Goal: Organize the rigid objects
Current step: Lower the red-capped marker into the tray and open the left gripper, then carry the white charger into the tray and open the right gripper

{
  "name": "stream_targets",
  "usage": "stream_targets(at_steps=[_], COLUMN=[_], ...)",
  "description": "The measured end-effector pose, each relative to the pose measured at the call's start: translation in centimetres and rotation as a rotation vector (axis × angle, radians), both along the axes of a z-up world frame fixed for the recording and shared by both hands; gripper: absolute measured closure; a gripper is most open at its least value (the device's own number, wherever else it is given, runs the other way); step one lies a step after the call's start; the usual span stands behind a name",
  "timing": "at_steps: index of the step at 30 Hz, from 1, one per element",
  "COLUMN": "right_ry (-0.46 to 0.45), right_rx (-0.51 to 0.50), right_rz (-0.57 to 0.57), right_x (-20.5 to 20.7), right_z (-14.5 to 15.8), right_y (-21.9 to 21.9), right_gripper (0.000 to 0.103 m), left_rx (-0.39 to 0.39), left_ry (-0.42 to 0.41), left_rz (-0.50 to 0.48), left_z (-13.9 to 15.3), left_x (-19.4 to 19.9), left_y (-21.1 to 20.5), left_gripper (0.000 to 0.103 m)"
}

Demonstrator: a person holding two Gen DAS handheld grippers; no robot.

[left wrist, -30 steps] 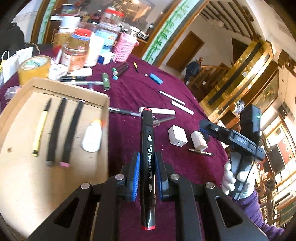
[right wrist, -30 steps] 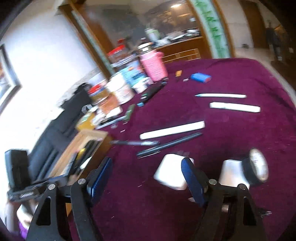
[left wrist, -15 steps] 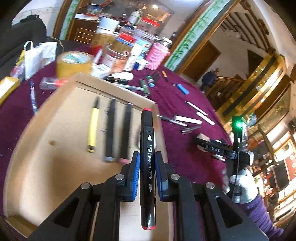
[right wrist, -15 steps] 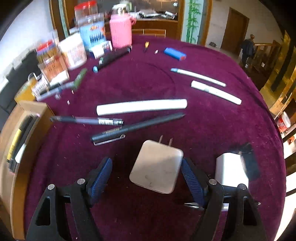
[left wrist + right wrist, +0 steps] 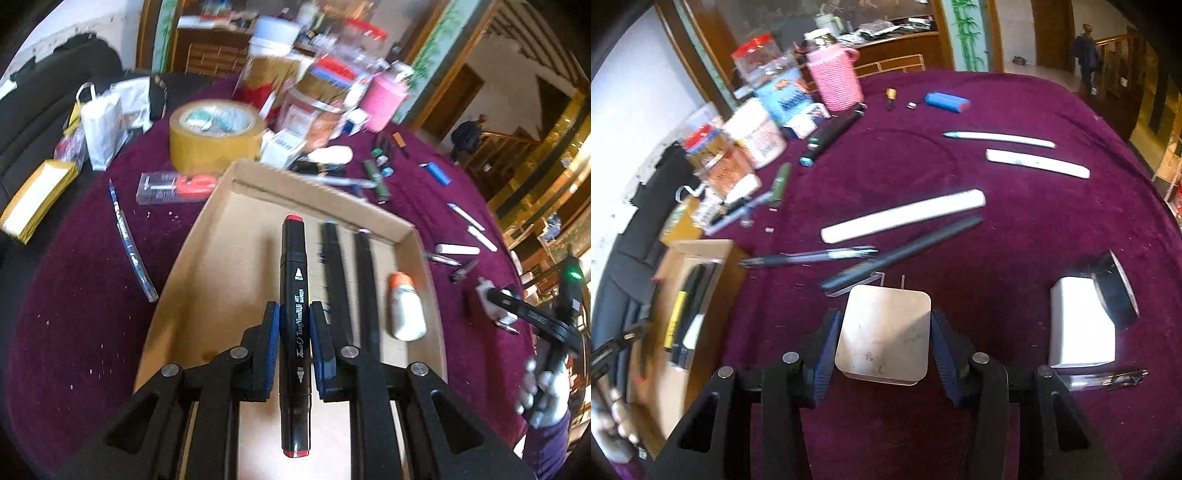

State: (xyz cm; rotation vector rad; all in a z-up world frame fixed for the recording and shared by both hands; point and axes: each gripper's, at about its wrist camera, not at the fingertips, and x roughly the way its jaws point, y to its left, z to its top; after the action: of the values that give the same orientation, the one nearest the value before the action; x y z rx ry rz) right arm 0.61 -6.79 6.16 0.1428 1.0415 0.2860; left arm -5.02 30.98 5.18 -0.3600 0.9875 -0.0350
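our left gripper (image 5: 294, 332) clamps the stiff, light marker (image 5: 294, 295) mid-barrel over the box (image 5: 221, 229); our right gripper (image 5: 882, 341) jaws straddle the hard, smooth charger (image 5: 882, 332), contact unclear.

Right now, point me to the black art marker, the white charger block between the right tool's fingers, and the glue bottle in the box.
black art marker (image 5: 294, 280), left wrist view, printed barrel.
white charger block (image 5: 883, 334), right wrist view, flat top face.
glue bottle (image 5: 406, 317), left wrist view, white body.

Round table draped in maroon velvet cloth (image 5: 1015, 229), holding shallow cardboard tray (image 5: 207, 258), yellow tape roll (image 5: 216, 134), scattered pens, white square charger (image 5: 884, 334).
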Motion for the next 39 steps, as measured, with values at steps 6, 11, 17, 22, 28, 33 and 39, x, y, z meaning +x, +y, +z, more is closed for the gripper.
stream_targets(at_steps=[6, 11, 17, 22, 28, 33, 39], right_ry=[-0.021, -0.015, 0.000, 0.008, 0.074, 0.114, 0.027], right_rx=[0.064, 0.130, 0.167, 0.196, 0.248, 0.286, 0.217], right_rz=[0.072, 0.142, 0.200, 0.241, 0.308, 0.345, 0.325], right_x=[-1.1, -1.6, -1.6, -1.7, -0.7, 1.2, 2.6], right_z=[2.3, 3.3, 3.5, 3.9, 3.0, 1.8, 0.8], right_y=[3.6, 6.8, 10.6, 12.6, 18.2, 24.9, 30.7], right_gripper=[0.053, 0.053, 0.053, 0.052, 0.052, 0.052, 0.052], left_rx=[0.021, 0.034, 0.006, -0.015, -0.059, -0.053, -0.061], left_ry=[0.106, 0.108, 0.081, -0.018, -0.156, -0.200, -0.214], left_rz=[0.008, 0.001, -0.011, 0.011, 0.078, 0.121, 0.159], left_z=[-2.2, -2.3, -1.7, 0.9, 4.0, 4.7, 4.4], left_x=[3.2, 4.6, 4.7, 1.7, -4.4, -8.0, -10.7], left_y=[0.6, 0.0, -0.5, 0.6, 3.5, 5.0, 6.7], left_gripper=[0.088, 0.086, 0.062, 0.056, 0.049, 0.049, 0.048])
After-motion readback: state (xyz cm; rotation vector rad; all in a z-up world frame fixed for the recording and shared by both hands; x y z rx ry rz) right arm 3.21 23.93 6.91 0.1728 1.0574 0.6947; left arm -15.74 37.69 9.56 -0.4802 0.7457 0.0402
